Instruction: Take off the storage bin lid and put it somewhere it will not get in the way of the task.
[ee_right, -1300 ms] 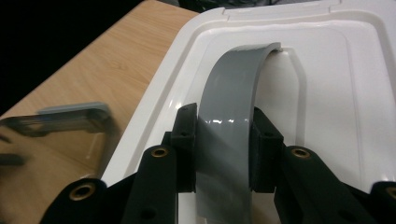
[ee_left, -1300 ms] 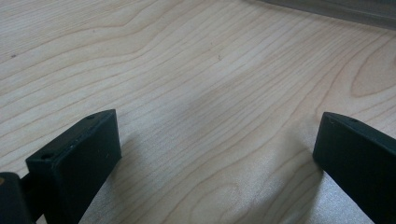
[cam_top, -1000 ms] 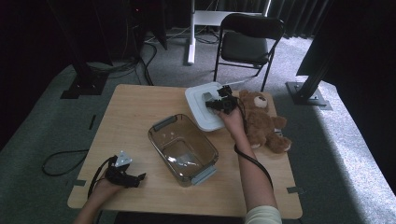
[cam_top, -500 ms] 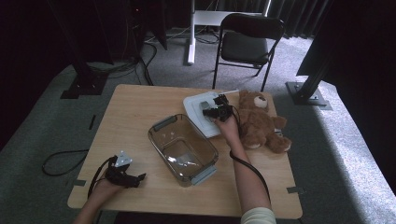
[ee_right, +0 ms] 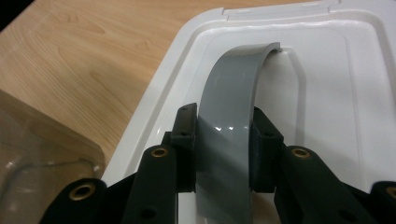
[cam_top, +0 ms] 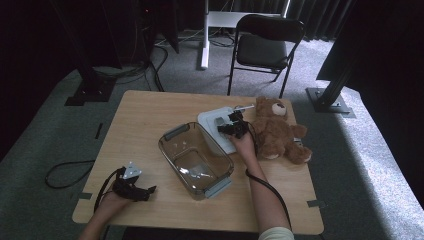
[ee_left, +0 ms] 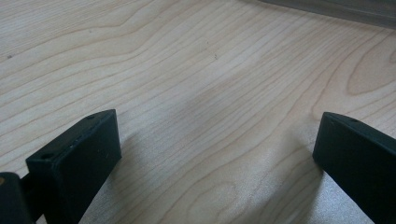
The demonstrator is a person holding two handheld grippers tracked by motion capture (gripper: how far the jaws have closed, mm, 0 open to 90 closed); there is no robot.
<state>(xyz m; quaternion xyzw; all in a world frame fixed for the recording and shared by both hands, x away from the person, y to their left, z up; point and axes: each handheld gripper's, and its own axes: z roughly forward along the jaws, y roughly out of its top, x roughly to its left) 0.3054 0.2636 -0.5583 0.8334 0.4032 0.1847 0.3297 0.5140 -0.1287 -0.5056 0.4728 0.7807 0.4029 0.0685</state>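
The white lid [ee_right: 299, 93] is lying flat on the tabletop [cam_top: 150, 120], toward its far side, and your right gripper [ee_right: 223, 140] is clamping the lid's grey handle [ee_right: 231, 107] between its jaws. The clear plastic container [cam_top: 196, 159] is sitting just beside the lid, its corner crowding in at the near left of the right gripper view. The brown teddy bear [cam_top: 277, 132] is lying just beyond your right hand [cam_top: 246, 145], close against the lid's other side. Your left gripper [cam_top: 131, 186] is resting on bare wood near the tabletop's front edge, well apart from the container, its jaws standing wide open around nothing.
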